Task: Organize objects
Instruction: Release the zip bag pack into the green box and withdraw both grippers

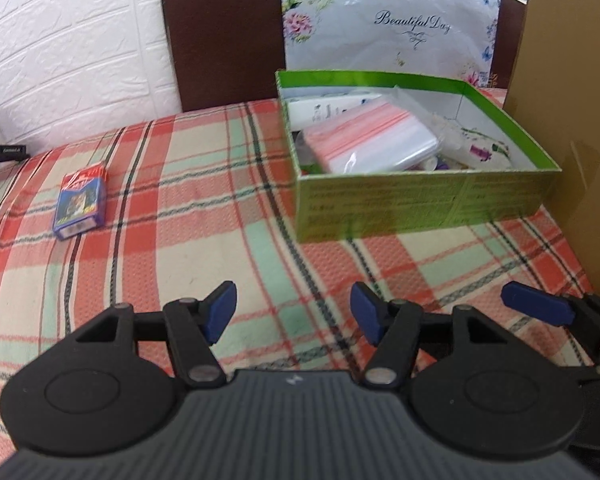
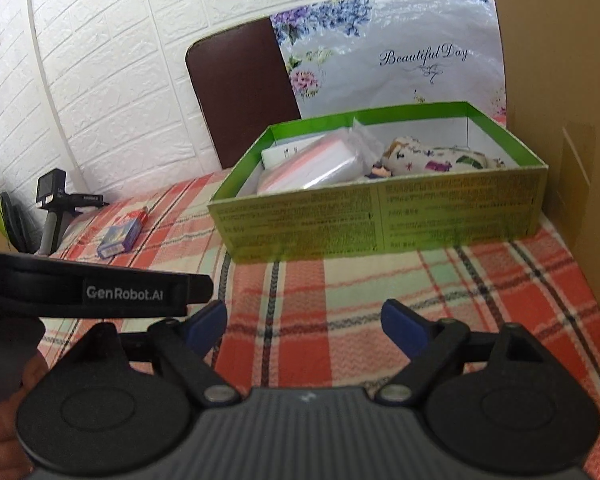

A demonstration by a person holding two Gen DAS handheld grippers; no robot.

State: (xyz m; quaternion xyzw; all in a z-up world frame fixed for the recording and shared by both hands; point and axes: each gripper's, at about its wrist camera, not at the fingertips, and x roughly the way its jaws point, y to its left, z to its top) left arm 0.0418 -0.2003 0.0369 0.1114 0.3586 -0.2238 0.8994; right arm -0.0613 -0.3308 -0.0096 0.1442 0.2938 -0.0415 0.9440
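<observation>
Left wrist view puts the card pack [image 1: 81, 201] ahead-left of the empty, wide-spread left gripper [image 1: 293, 312], its long axis pointing roughly away, farther from the likewise wide, empty right gripper [image 2: 304, 326] facing the green box [image 2: 380, 216].

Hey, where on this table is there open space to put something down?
Bare plaid cloth lies between the card box and the green box, and in front of both open grippers, left and right. The green box is crowded: bag stack, floral pouch.
</observation>
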